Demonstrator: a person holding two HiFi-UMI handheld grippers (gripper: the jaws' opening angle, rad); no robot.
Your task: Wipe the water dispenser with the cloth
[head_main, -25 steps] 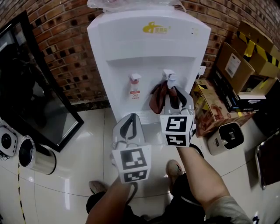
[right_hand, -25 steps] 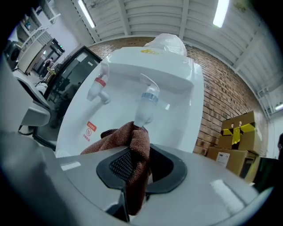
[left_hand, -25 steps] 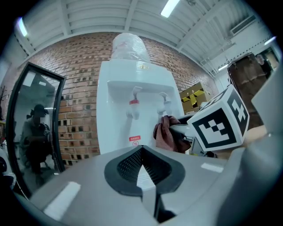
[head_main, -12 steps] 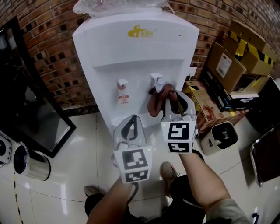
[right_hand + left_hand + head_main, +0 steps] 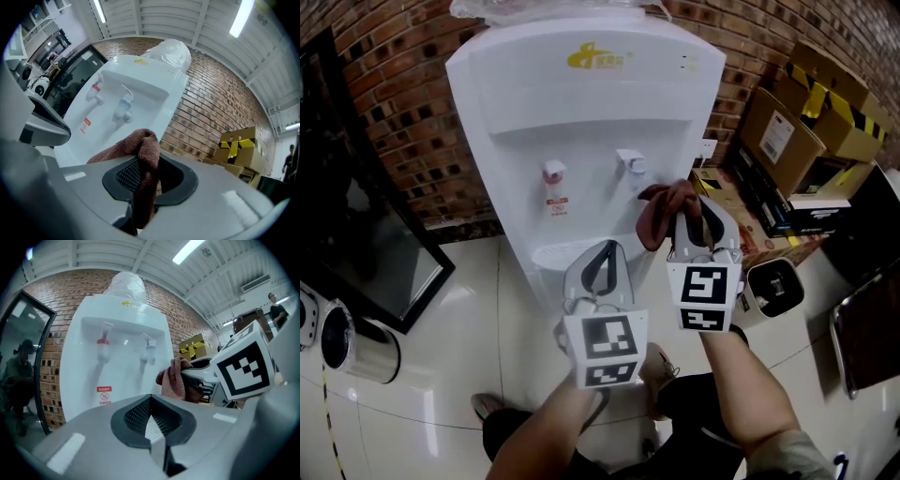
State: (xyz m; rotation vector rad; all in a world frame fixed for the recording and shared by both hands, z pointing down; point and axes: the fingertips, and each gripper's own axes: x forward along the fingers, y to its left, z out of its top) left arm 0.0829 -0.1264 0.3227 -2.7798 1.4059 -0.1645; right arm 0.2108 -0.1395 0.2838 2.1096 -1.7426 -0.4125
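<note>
Cloth is pinched in the right gripper, jaws clenched on it about mid-length, so it sits bunched at the jaw tips just right of and below the blue tap. Right gripper view shows one wad of it running down through the jaws and a flap spreading off to the left. Long axis is roughly up-down through the pinch, and the loose end points at the dispenser front. Left gripper is lower and to the left, in front of the drip tray, jaws clenched on nothing and pads meeting at the tip. It doesn't look involved. Both grippers point about level at the water dispenser, which stands upright with its long axis vertical, front recess and taps facing the person, and the red tap left of the blue one. From the left gripper view the cloth looks clear of the white panel, but I can't call contact for sure. My read is a reposition mid-wipe: cloth is up but not pressed on. Next move needs the right gripper to push the bunched face flat onto the front or right flank and drag along it, staying off the tap lever. Grip is narrow, so the cloth could fold or slip under pressure. Behind: clear plastic bag on top, brick wall, and cardboard boxes to the right.
</note>
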